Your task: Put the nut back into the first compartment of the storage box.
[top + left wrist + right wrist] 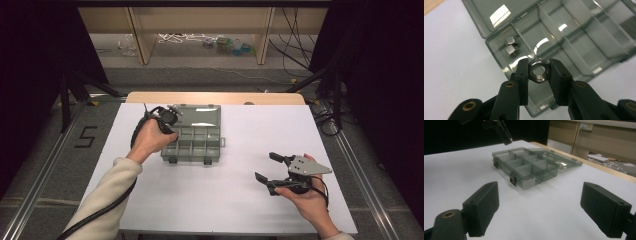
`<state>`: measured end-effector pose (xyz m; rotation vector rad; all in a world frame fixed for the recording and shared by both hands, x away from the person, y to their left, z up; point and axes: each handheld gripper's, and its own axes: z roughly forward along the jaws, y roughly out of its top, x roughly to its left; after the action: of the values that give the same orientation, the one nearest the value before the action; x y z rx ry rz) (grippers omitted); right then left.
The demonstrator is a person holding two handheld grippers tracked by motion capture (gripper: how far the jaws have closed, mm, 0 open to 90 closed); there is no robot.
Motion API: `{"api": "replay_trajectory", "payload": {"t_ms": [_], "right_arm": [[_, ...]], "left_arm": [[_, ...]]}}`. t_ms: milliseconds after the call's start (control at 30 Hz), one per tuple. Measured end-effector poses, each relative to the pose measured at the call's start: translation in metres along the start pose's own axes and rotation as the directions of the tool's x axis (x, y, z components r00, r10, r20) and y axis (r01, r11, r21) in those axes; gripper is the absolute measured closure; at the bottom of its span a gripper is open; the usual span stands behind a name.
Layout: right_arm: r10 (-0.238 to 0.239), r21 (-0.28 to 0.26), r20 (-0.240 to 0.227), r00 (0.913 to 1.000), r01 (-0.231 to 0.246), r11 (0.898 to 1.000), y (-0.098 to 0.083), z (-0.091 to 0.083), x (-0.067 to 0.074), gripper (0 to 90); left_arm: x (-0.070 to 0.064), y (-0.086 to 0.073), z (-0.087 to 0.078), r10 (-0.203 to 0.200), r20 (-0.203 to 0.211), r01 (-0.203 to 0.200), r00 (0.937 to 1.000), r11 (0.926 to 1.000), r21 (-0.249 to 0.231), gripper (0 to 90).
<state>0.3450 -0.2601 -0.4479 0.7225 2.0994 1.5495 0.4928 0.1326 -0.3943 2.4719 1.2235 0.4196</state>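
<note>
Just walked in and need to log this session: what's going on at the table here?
A person is sorting hardware into a clear compartment box whose lid lies open. The left gripper is clamped on a steel hex nut and holds it over the box's corner compartment, where two smaller nuts already lie. The right gripper rests off to the side above the white table, jaws wide open and empty.

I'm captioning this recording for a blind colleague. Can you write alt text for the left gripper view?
A hex nut is pinched between the two black jaws of the left hand-held gripper, held over the near corner of an open, smoke-grey compartment box on a white table. Two smaller nuts lie in the corner compartment just beyond.
</note>
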Motion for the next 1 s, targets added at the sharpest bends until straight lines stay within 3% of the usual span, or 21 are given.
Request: {"api": "replay_trajectory", "payload": {"t_ms": [200, 300, 600, 633, 667, 767, 933, 1000], "right_arm": [[0.002, -0.001, 0.000, 1.0000, -0.002, 1.000, 0.000, 0.000, 0.000, 16.3], [0.002, -0.001, 0.000, 1.0000, -0.002, 1.000, 0.000, 0.000, 0.000, 16.3], [0.001, -0.001, 0.000, 1.0000, -0.001, 1.000, 0.000, 0.000, 0.000, 16.3], [0.017, 0.013, -0.010, 0.9998, -0.017, 1.000, 0.000, -0.001, 0.001, 16.3], [-0.002, 0.001, -0.003, 1.0000, 0.002, 1.000, 0.000, 0.000, 0.000, 16.3], [0.000, -0.017, -0.012, 0.9999, -0.001, 1.000, 0.000, 0.001, 0.000, 16.3], [0.022, 0.017, -0.012, 0.9997, -0.022, 1.000, 0.000, -0.001, 0.001, 16.3], [-0.001, -0.016, -0.011, 0.9999, 0.001, 1.000, 0.000, 0.001, 0.000, 16.2]], "left_arm": [[0.015, 0.005, 0.018, -0.059, -0.036, 0.059, 0.9976, 0.9982, -0.011, 70.1], [0.018, 0.007, 0.023, -0.063, -0.051, 0.063, 0.9967, 0.9980, 0.002, 70.1], [0.015, 0.008, 0.034, -0.075, -0.045, 0.075, 0.9962, 0.9971, 0.008, 70.1], [0.015, 0.008, 0.035, -0.079, -0.043, 0.080, 0.9959, 0.9967, 0.011, 70.1], [0.016, 0.008, 0.036, -0.081, -0.041, 0.081, 0.9959, 0.9966, 0.012, 70.0], [0.017, 0.008, 0.039, -0.085, -0.043, 0.086, 0.9954, 0.9962, 0.015, 70.1], [0.019, 0.007, 0.043, -0.091, -0.031, 0.091, 0.9954, 0.9958, 0.010, 69.9], [0.019, 0.006, 0.043, -0.093, -0.030, 0.093, 0.9952, 0.9956, 0.008, 69.8]]}}
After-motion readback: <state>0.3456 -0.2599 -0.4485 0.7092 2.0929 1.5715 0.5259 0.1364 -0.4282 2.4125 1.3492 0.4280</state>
